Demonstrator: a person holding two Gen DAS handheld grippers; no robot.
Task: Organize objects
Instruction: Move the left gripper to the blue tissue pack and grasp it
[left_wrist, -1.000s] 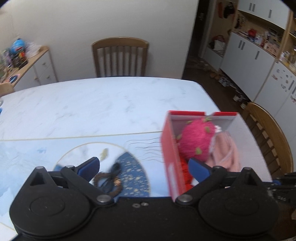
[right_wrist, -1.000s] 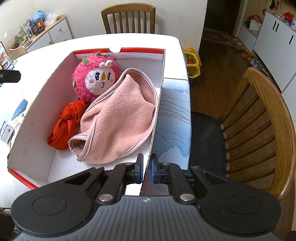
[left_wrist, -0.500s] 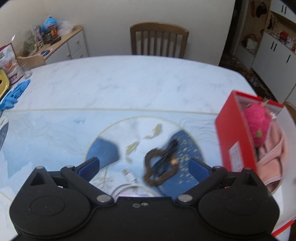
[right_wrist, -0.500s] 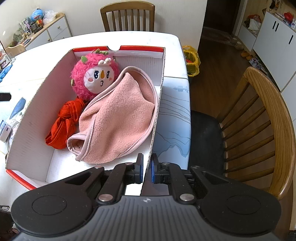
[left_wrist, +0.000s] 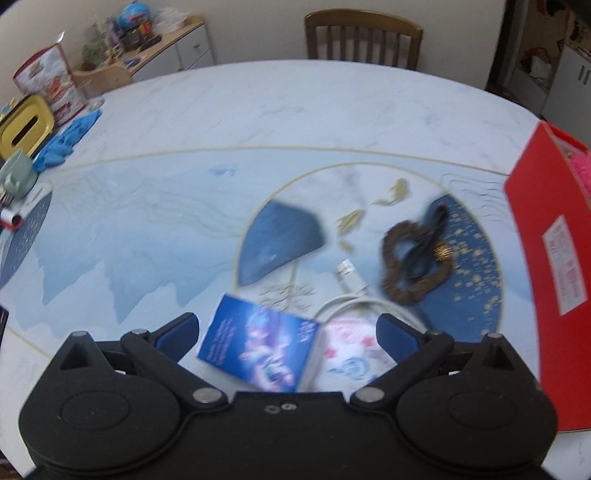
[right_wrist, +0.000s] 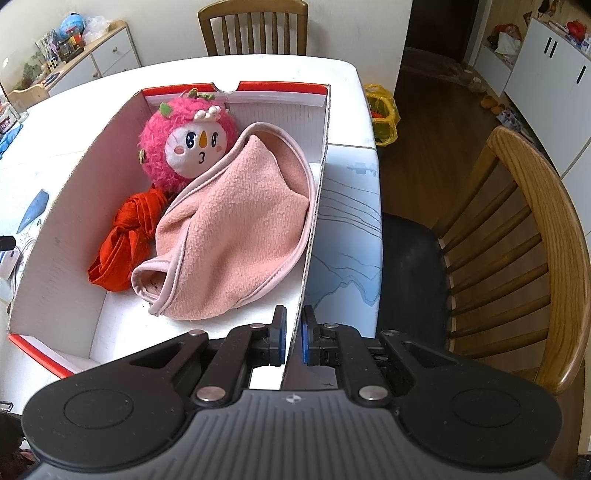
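Observation:
My left gripper (left_wrist: 287, 332) is open above a blue card box (left_wrist: 258, 349) and a patterned white packet (left_wrist: 351, 354), neither touched. Further off lie a white cable (left_wrist: 351, 295), a brown scrunchie (left_wrist: 415, 258) and a black hair tie (left_wrist: 430, 236). The red box (left_wrist: 550, 266) stands at the right. In the right wrist view my right gripper (right_wrist: 293, 338) is shut on the box's right wall (right_wrist: 314, 229). Inside the box lie a pink plush doll (right_wrist: 188, 142), a pink cloth (right_wrist: 236, 229) and a red cloth (right_wrist: 125, 236).
The marble-pattern table (left_wrist: 295, 122) stretches ahead. At its far left are a blue cloth (left_wrist: 68, 138), a yellow tissue box (left_wrist: 24, 127) and a grey cup (left_wrist: 16, 177). A wooden chair (right_wrist: 517, 258) stands right of the table, another (left_wrist: 364, 44) at the far side.
The left gripper has swung left and down from beside the red box; the blue card box, packet and cable came into view under it. The right gripper kept its grip on the box wall.

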